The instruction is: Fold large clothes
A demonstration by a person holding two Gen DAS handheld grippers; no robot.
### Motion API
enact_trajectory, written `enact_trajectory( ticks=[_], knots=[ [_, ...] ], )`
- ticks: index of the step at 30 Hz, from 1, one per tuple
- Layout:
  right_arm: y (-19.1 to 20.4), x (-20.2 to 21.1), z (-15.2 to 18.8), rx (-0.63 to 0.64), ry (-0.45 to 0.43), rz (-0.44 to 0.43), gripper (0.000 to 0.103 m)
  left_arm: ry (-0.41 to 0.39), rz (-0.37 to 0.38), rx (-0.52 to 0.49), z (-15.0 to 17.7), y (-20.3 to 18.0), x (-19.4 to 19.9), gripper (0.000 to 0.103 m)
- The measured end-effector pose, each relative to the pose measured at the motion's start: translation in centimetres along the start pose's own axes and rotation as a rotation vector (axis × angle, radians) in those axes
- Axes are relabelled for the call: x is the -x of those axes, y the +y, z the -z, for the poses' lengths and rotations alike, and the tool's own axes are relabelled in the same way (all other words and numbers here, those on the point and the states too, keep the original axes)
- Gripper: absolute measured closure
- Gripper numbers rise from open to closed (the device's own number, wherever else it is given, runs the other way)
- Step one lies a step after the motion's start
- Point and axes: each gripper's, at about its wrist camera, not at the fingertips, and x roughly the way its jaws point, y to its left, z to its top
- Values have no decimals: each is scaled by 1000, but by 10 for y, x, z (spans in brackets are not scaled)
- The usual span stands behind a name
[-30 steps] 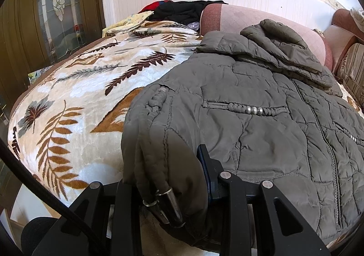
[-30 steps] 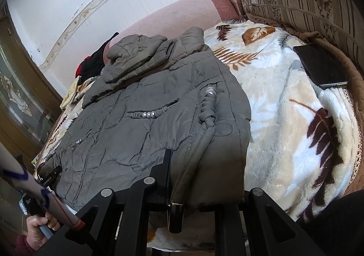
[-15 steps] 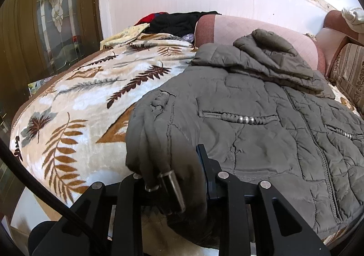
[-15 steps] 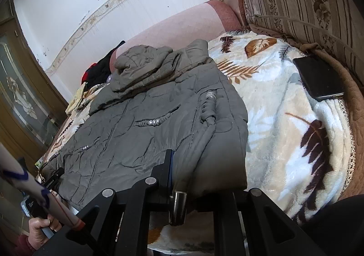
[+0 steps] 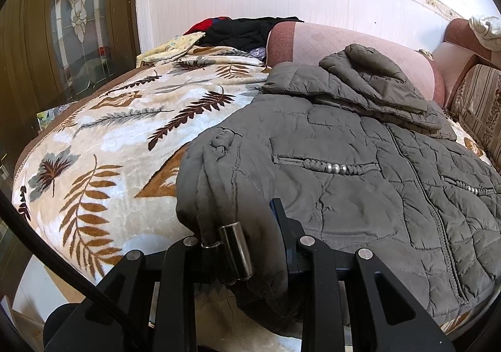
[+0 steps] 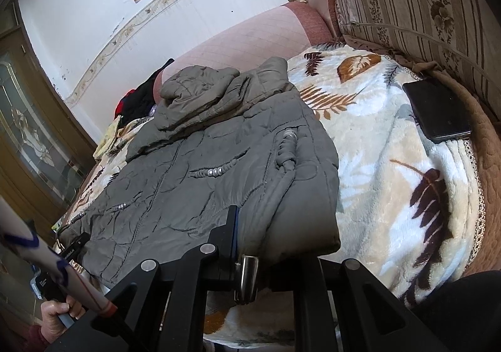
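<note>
A grey-olive quilted jacket (image 5: 360, 164) lies front up on a bed with a leaf-patterned blanket (image 5: 109, 164), its hood bunched at the far end. My left gripper (image 5: 238, 233) is shut on the jacket's near left hem corner, and folded fabric covers its left finger. A metal cord end (image 5: 236, 253) hangs there. In the right wrist view the jacket (image 6: 203, 170) spreads to the left, and my right gripper (image 6: 269, 236) is shut on its near right hem corner. Another metal cord end (image 6: 247, 273) dangles between the fingers.
A black phone (image 6: 438, 111) lies on the blanket by a striped cushion (image 6: 422, 7). A pink bolster (image 5: 344, 45) runs along the far wall beside a pile of dark clothes (image 5: 244, 29). A glass-panelled door (image 5: 78, 23) stands left. A person's hand (image 6: 56, 311) grips the left handle.
</note>
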Motion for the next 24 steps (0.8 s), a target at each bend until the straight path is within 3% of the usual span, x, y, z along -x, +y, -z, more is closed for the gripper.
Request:
enact_trajectory(
  ticks=[24],
  knots=[
    [1, -2, -1, 8, 15, 3, 90, -1, -24, -32, 2, -3, 1, 77]
  ],
)
